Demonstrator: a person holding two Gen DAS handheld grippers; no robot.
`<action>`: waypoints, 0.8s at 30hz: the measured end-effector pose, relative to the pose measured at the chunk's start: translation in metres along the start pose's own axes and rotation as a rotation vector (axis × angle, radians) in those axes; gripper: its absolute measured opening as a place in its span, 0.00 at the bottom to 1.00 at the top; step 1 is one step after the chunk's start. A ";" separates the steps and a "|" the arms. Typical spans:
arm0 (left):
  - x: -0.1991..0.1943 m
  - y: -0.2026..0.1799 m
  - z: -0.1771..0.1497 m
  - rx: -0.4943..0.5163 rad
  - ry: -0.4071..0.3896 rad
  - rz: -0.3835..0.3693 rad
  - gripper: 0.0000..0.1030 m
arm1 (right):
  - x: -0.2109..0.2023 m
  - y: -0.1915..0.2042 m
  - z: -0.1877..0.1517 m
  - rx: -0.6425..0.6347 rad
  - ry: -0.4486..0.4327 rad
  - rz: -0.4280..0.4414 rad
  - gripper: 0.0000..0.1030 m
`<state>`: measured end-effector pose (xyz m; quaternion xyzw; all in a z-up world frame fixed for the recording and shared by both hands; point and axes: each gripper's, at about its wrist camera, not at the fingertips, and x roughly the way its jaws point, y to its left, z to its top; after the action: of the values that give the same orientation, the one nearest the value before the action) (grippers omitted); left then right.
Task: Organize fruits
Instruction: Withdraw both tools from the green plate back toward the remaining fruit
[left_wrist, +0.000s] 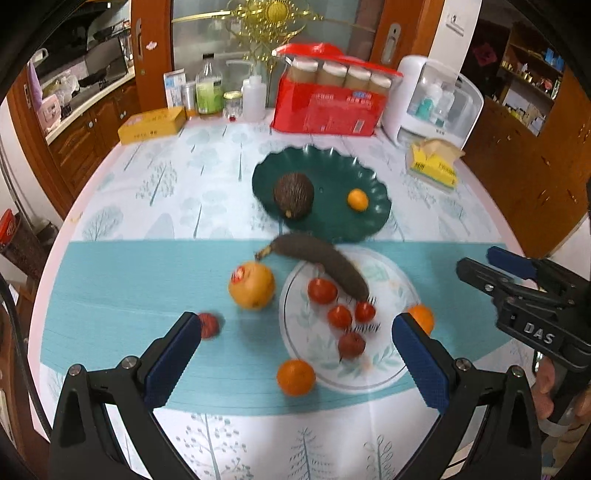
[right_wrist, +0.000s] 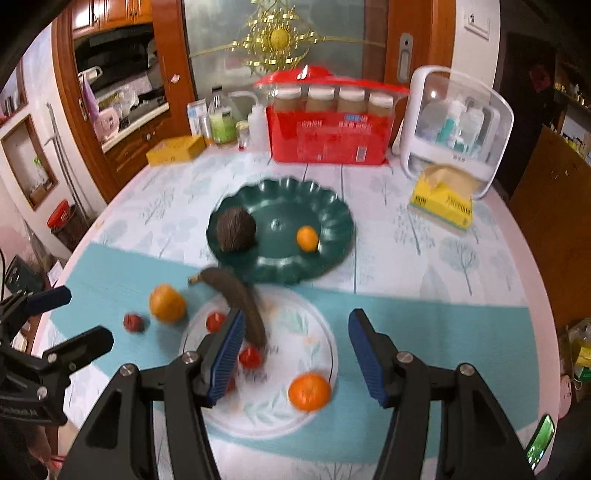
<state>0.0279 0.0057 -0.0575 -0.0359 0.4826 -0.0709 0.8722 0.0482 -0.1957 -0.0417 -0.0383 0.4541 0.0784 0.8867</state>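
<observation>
Both sets of fingers are hanging above the near edge of the worktop (left_wrist: 122, 206), tilted down toward the fruit. The left gripper (left_wrist: 295, 354) is holding its blue-padded fingers (left_wrist: 170, 362) wide apart with nothing between them and nothing touching the pads. The right gripper (right_wrist: 295, 354) is likewise standing spread, its fingers (right_wrist: 225, 358) clear of everything; it is gripping no fruit.

Just beyond the pads, a pale patterned plate (left_wrist: 388, 365) is sitting on a teal mat (left_wrist: 110, 302). Small red fruits (left_wrist: 322, 290) are lying on the plate, and a dark, overripe banana (left_wrist: 325, 266) is resting across its far rim with the stem end pointing off to the left. One orange (left_wrist: 295, 377) is sitting at the plate's near edge, another (left_wrist: 423, 317) at its right edge. To the left, on the mat, a larger stickered orange (left_wrist: 252, 285) and a lone red fruit (left_wrist: 208, 325) are lying apart from the plate.

Further back, a dark green scalloped dish (left_wrist: 351, 218) is holding a brown rough-skinned fruit (left_wrist: 293, 195) and a small orange (left_wrist: 357, 199), well apart. A red box (left_wrist: 325, 107) and bottles (left_wrist: 209, 90) are lining the far edge.
</observation>
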 end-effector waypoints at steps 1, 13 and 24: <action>0.003 0.000 -0.006 0.001 0.008 0.009 0.99 | 0.000 -0.001 -0.006 -0.002 0.009 -0.004 0.57; 0.047 0.002 -0.045 -0.036 0.185 0.014 0.99 | 0.013 -0.017 -0.058 -0.003 0.125 -0.002 0.57; 0.084 0.000 -0.061 -0.054 0.258 0.016 0.92 | 0.046 -0.034 -0.073 0.052 0.201 0.038 0.57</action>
<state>0.0205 -0.0071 -0.1599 -0.0462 0.5927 -0.0548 0.8023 0.0217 -0.2351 -0.1217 -0.0146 0.5435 0.0791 0.8356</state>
